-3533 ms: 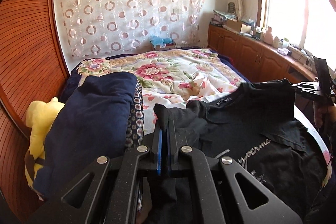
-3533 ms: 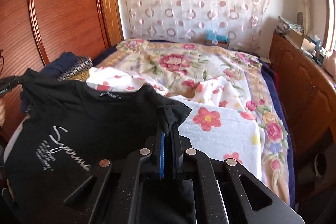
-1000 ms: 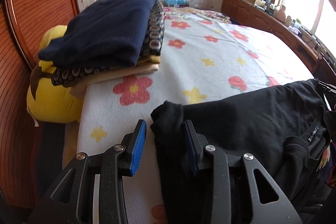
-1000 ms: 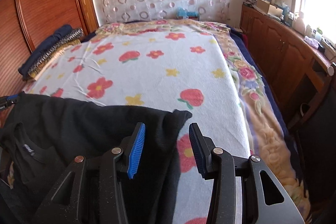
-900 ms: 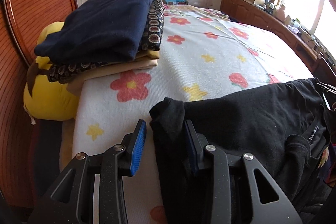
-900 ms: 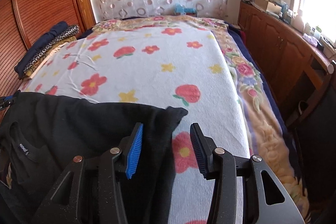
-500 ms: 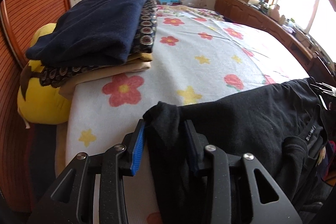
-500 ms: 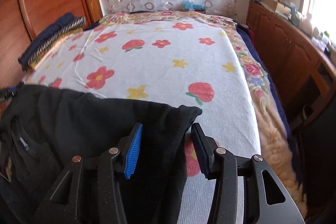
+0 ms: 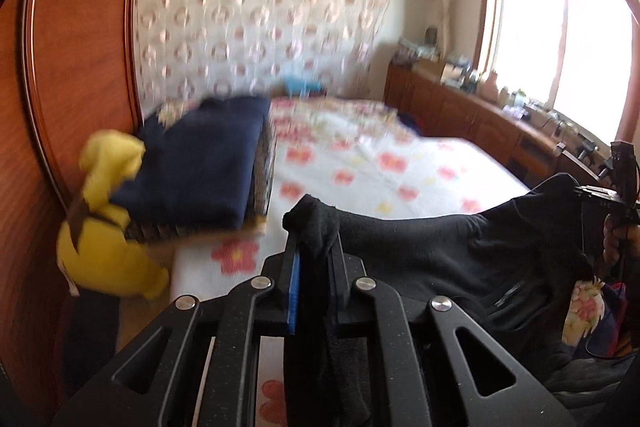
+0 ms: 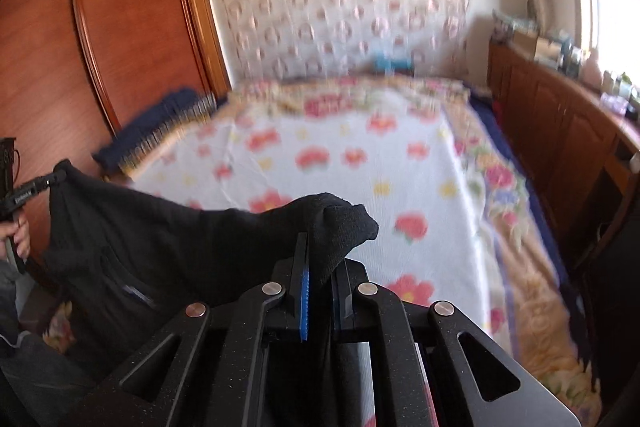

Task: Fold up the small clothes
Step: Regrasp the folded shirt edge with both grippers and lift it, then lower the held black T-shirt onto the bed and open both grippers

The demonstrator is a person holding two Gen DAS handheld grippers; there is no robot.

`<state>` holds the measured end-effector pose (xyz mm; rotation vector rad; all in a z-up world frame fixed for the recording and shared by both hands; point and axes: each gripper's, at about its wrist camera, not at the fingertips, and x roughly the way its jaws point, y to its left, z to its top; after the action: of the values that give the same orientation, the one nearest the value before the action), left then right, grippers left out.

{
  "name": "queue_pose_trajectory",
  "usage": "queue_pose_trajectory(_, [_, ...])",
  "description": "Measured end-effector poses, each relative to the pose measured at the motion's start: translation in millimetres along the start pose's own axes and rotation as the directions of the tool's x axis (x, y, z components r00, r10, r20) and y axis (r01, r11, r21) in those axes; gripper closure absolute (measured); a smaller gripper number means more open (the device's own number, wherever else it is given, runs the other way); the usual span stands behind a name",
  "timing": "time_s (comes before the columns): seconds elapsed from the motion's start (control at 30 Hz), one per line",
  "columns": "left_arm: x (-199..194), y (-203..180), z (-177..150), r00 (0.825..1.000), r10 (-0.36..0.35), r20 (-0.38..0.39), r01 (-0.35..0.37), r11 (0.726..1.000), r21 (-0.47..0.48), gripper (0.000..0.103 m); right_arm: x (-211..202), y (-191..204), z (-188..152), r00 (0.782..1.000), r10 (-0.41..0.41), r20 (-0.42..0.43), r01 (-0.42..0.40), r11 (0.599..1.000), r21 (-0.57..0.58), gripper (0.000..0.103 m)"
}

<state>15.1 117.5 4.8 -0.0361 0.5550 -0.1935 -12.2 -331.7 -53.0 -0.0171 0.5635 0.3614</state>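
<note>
1. Centrally, in both wrist views, a black T-shirt is shown stretched between the two grippers above the near end of the bed.
2. Left gripper: the jaws are pressed together on one bunched corner of the T-shirt, with a tuft of cloth protruding above the blue pads.
3. Right gripper: the jaws are likewise pinched on the opposite corner, the cloth being folded over the tips.
4. Between the two held corners the garment is seen to sag; its collar label is visible in the right wrist view.
5. A floral blanket is spread over the bed.
6. A stack of folded clothes, topped by a navy item, is placed at the left edge of the bed, just beside a yellow plush toy.
7. Wooden cabinets are ranged along the right wall beneath a bright window; a patterned curtain is hung behind the bed. The background is blurred.
</note>
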Motion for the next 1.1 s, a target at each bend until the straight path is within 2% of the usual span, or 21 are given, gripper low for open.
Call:
queue_pose_trajectory(0.07, [-18.5, -6.8, 12.6, 0.999, 0.007, 0.052, -0.008, 1.000, 0.018, 0.092, -29.3, 2.1, 10.3, 0.998, 0.003, 0.068, -0.002, 1.000, -0.011, 0.096])
queue_pose_trajectory(0.13, [-36.3, -12.4, 27.1, 0.991, 0.077, 0.111, -0.082, 0.996, 0.039, 0.092, -54.9, 5.0, 19.4, 0.992, -0.001, 0.124, 0.005, 0.999, -0.035, 0.096])
queue_pose_trajectory(0.3, [-66.2, -8.9, 55.4, 0.975, 0.060, 0.216, -0.070, 0.997, 0.040, 0.092, -112.7, 3.6, 42.2, 0.967, 0.009, 0.256, 0.002, 0.999, -0.044, 0.096])
queue_pose_trajectory(0.43, [-94.3, -8.5, 74.4, 0.956, 0.023, 0.291, -0.035, 0.999, 0.037, 0.092, -153.8, 12.6, 61.4, 0.944, 0.010, 0.330, 0.026, 0.994, -0.104, 0.096])
queue_pose_trajectory(0.53, [-117.5, -13.3, 90.9, 0.932, 0.036, 0.361, -0.059, 0.997, 0.051, 0.092, -177.9, 19.8, 74.0, 0.922, -0.051, 0.384, 0.107, 0.986, -0.126, 0.096])
queue_pose_trajectory(0.77, [-163.1, -22.1, 114.6, 0.881, 0.033, 0.473, -0.081, 0.993, 0.081, 0.092, -235.2, 26.1, 93.3, 0.881, -0.043, 0.472, 0.123, 0.983, -0.139, 0.096])
queue_pose_trajectory(0.93, [-180.2, -23.5, 132.4, 0.847, 0.025, 0.531, -0.084, 0.993, 0.086, 0.092, -257.8, 35.2, 100.9, 0.853, -0.047, 0.520, 0.157, 0.973, -0.169, 0.096])
queue_pose_trajectory(1.0, [-189.4, -26.3, 134.8, 0.836, 0.026, 0.547, -0.091, 0.992, 0.092, 0.092, -251.9, 35.8, 103.8, 0.843, -0.053, 0.535, 0.173, 0.969, -0.177, 0.096])
queue_pose_trajectory(1.1, [-182.4, -29.3, 139.0, 0.835, 0.034, 0.549, -0.104, 0.990, 0.096, 0.092, -243.8, 36.5, 106.9, 0.844, -0.068, 0.532, 0.194, 0.964, -0.183, 0.096])
